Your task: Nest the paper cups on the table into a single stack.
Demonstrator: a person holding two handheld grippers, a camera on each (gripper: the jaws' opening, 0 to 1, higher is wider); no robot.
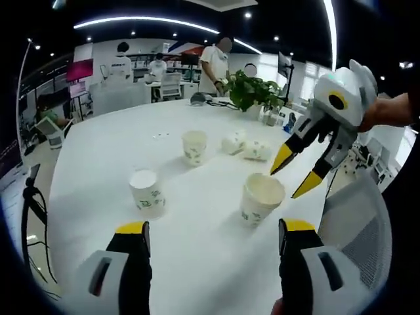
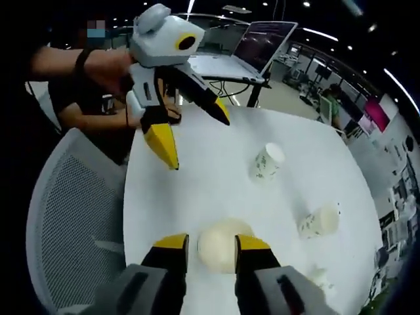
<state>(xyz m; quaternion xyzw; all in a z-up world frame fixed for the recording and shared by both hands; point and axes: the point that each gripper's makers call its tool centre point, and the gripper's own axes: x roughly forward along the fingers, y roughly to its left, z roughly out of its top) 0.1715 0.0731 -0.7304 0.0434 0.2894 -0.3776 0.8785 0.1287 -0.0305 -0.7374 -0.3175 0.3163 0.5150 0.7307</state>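
Several white paper cups with green print stand or lie on the white round table (image 1: 111, 151). One cup (image 1: 261, 197) stands mouth up at the near right, and my right gripper (image 1: 283, 185) hangs open with its yellow tips at that rim. The same cup (image 2: 220, 246) sits between the right gripper's (image 2: 212, 246) jaws, which stay apart. Another cup (image 1: 147, 192) stands at the left, a third (image 1: 194, 146) further back, and two lie on their sides (image 1: 244, 146). My left gripper (image 1: 215, 230) is open and holds nothing; it hovers over the table edge (image 2: 200, 144).
A grey mesh chair (image 1: 354, 216) (image 2: 72, 216) stands at the table's near edge. A potted plant (image 1: 252, 88) is at the far side, with people behind it. An open laptop (image 2: 262, 42) rests beyond the table. Two more cups (image 2: 267, 162) (image 2: 318, 222) lie mid-table.
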